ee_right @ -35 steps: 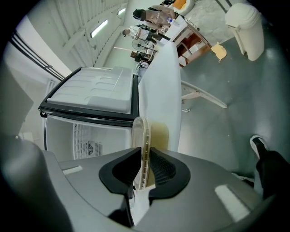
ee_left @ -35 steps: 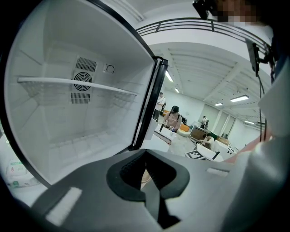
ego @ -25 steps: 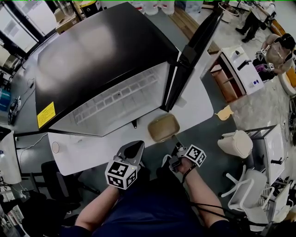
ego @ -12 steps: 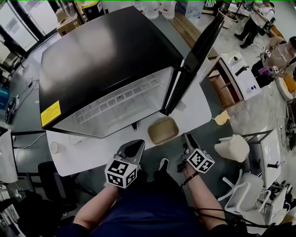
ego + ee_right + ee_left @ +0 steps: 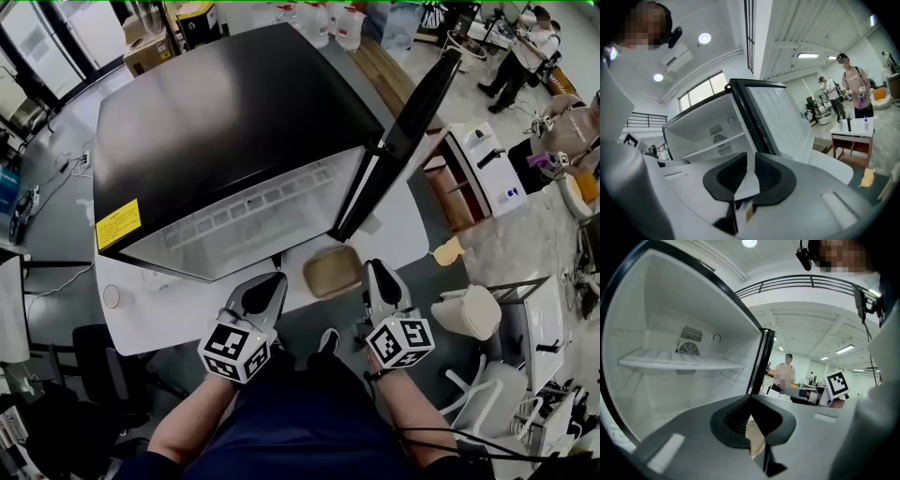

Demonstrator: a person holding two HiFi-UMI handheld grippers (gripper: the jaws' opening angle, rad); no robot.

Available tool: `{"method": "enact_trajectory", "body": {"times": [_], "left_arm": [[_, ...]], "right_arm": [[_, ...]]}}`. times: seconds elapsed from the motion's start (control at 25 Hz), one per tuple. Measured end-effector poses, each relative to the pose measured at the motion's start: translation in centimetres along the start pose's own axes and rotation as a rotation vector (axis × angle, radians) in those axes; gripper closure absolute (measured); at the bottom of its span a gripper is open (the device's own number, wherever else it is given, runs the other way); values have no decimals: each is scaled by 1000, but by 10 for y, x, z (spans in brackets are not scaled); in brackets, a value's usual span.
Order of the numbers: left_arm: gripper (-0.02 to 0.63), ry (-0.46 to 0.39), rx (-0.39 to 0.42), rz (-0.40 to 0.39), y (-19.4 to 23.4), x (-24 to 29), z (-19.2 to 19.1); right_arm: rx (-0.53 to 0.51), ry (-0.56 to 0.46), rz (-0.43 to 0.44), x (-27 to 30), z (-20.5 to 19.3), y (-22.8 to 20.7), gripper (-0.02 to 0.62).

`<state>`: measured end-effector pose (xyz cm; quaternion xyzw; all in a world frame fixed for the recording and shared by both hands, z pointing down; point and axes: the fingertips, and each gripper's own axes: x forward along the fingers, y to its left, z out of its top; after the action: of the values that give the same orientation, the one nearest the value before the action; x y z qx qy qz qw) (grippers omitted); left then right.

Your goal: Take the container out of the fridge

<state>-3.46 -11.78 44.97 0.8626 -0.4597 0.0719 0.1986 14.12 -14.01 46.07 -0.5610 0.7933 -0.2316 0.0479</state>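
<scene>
The tan container [image 5: 333,270] sits on the white table [image 5: 169,309] in front of the black fridge [image 5: 234,122], whose door [image 5: 403,122] stands open. My left gripper [image 5: 272,279] hovers just left of the container, jaws shut and empty. In the left gripper view the left gripper [image 5: 751,401] faces the bare fridge shelf [image 5: 679,363], and a sliver of the container [image 5: 757,439] shows below its tips. My right gripper [image 5: 375,267] hangs just right of the container. In the right gripper view the right gripper [image 5: 751,157] has just been closing; a narrow gap remains with nothing in it.
White chairs [image 5: 478,309] and a white desk [image 5: 492,155] stand to the right of the table. People stand at the far right of the room. The open door [image 5: 773,122] rises on the right side of the fridge opening.
Both grippers have risen toward the camera. The right one rolled so its marker cube faces up, and its jaws narrowed. The container has stayed on the table.
</scene>
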Motion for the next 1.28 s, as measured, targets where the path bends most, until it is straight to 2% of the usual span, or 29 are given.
{"method": "enact_trajectory", "body": {"times": [0.08,0.32,0.52,0.96,1.28], "left_arm": [[604,-44,4,8,3,-4,18],[604,-164,-48,17,7,-21,64],[604,-233,-16,33,4,-33,94],[604,-263,7,50,3,-43,102],[604,-253,10,55,2,-44,94]], "right_arm": [[-65,-31,28,-1,16,20,588],[-240,-79,128,1,51,73,589],[-328,-92,162,6,64,96,589],[-503,-148,220,-4,82,121,589],[-492,-156,230,-8,85,115,589]]}}
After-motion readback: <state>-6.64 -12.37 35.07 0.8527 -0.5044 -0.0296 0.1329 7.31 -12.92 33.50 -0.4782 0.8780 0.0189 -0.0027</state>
